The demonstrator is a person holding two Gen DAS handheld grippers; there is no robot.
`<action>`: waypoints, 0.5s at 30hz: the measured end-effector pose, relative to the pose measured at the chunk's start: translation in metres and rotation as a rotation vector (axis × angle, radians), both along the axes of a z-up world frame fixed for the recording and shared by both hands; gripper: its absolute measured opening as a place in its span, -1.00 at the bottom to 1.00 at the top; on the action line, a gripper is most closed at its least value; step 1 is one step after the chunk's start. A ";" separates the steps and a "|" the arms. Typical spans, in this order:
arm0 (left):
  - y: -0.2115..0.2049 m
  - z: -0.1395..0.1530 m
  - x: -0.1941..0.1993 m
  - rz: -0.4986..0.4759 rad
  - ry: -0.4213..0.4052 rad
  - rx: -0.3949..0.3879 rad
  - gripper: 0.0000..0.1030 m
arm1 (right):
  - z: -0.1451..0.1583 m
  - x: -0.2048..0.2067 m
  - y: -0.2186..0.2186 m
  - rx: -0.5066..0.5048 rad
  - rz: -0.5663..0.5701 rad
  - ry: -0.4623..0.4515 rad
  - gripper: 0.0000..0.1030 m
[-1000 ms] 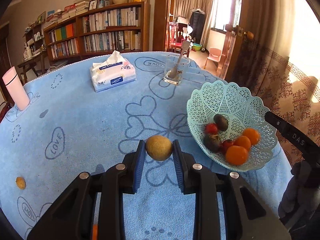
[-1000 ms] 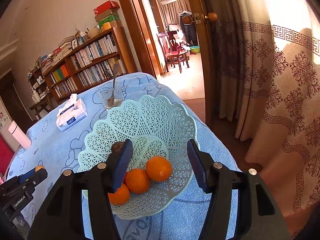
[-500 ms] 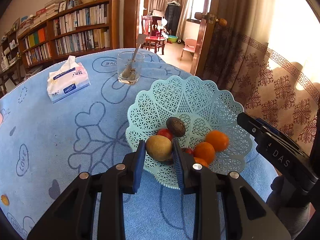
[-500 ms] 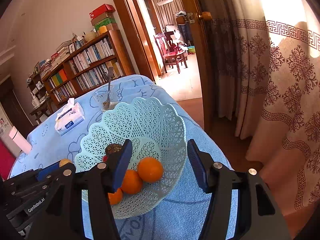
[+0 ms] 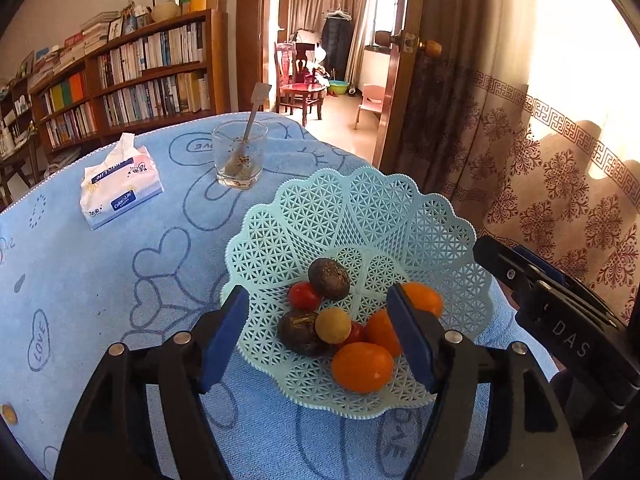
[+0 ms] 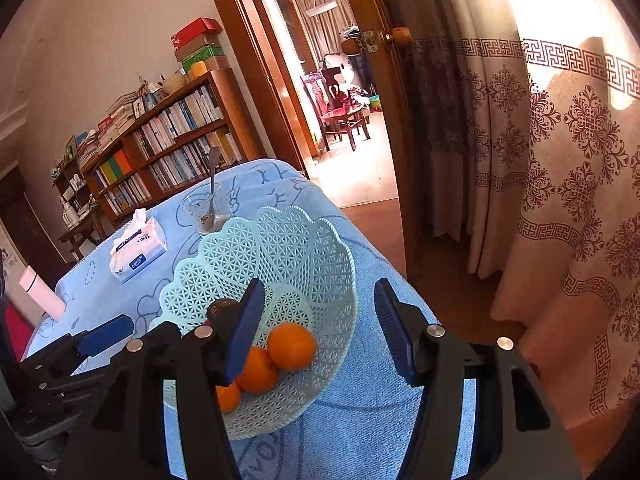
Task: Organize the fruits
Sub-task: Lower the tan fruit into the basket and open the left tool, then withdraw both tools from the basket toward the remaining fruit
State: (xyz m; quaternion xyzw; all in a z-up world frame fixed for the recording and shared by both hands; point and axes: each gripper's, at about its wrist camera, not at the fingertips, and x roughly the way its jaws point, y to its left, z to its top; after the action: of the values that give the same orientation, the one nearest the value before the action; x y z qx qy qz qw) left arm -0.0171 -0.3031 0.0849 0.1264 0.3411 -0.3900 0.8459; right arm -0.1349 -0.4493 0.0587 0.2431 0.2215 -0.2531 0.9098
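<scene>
My left gripper [image 5: 318, 336] has its jaws opening wide over the near side of the basket [image 5: 360, 216], and nothing is pressed between the pads; the yellow-brown fruit [image 5: 333, 325] sits loose in the gap, resting on a dark fruit [image 5: 300, 332] and against a red tomato [image 5: 356, 332], so I judge it delivered. The jaws hang above the pile, not in it, which lets the fruit settle without my pads knocking the rest. My right gripper [image 6: 320, 328] stands half open with its jaws spreading a little, empty, over the basket's right rim, above two oranges [image 6: 292, 346]; it grips nothing, seemingly just waiting nearby. In the basket's bowl lie another dark fruit [image 5: 329, 279], a second tomato [image 5: 304, 295] and three oranges on the near right. The basket sits by the table's right edge on the blue cloth [image 5: 100, 272]. Farther back stand a glass [image 5: 239, 154] with a spoon and a tissue pack [image 5: 118, 186]. One small orange-brown piece [image 5: 9, 414] lies apart at the near left edge, probably next to fetch
</scene>
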 end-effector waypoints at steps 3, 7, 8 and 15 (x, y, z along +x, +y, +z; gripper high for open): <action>0.004 -0.002 0.000 0.037 -0.046 0.034 0.66 | 0.000 -0.002 -0.001 0.003 -0.015 -0.007 0.38; 0.009 -0.003 -0.001 0.051 -0.079 0.059 0.78 | 0.001 -0.001 0.003 0.003 -0.003 -0.008 0.48; 0.011 -0.003 0.000 0.055 -0.085 0.064 0.80 | 0.001 0.000 0.004 0.004 0.000 -0.009 0.51; 0.019 -0.005 -0.002 0.084 -0.119 0.105 0.89 | 0.000 -0.001 0.007 0.012 0.004 -0.009 0.65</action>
State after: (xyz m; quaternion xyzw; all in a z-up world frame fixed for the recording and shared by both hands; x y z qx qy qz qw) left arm -0.0192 -0.2844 0.0797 0.1790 0.3152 -0.3275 0.8725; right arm -0.1361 -0.4427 0.0584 0.2493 0.2196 -0.2487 0.9098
